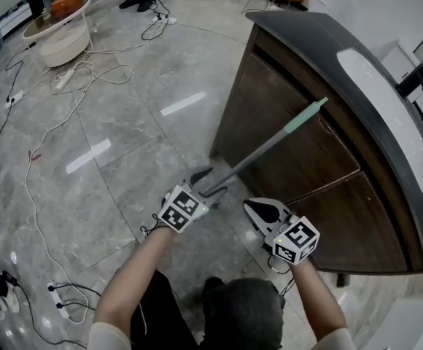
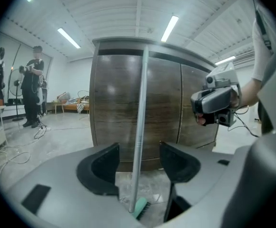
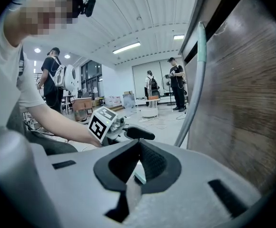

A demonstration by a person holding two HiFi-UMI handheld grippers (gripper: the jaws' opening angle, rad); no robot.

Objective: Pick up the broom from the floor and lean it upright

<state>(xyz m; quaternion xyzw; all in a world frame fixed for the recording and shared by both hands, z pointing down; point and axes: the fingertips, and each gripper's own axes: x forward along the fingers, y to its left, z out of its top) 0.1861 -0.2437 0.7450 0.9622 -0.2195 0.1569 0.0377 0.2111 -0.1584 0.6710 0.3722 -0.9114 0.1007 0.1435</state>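
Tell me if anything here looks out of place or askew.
Loose white and black cables sprawl in tangles across the grey marble floor, a trip hazard. The grey-handled broom with the green tip slants against the dark wooden counter, as intended. Nothing looks spilled or broken.

The broom (image 1: 270, 146) has a plain grey metal stick with a pale green end, and its head is green too. The bench (image 1: 292, 115) shows dark brown wood grain under a dark grey top — the floor (image 1: 124, 130) is grey marble with light veins. The left tongs (image 1: 210, 183) and right tongs (image 1: 261, 211) are grey with black pads, each carrying a cube (image 1: 182, 208) of black-and-white squares.
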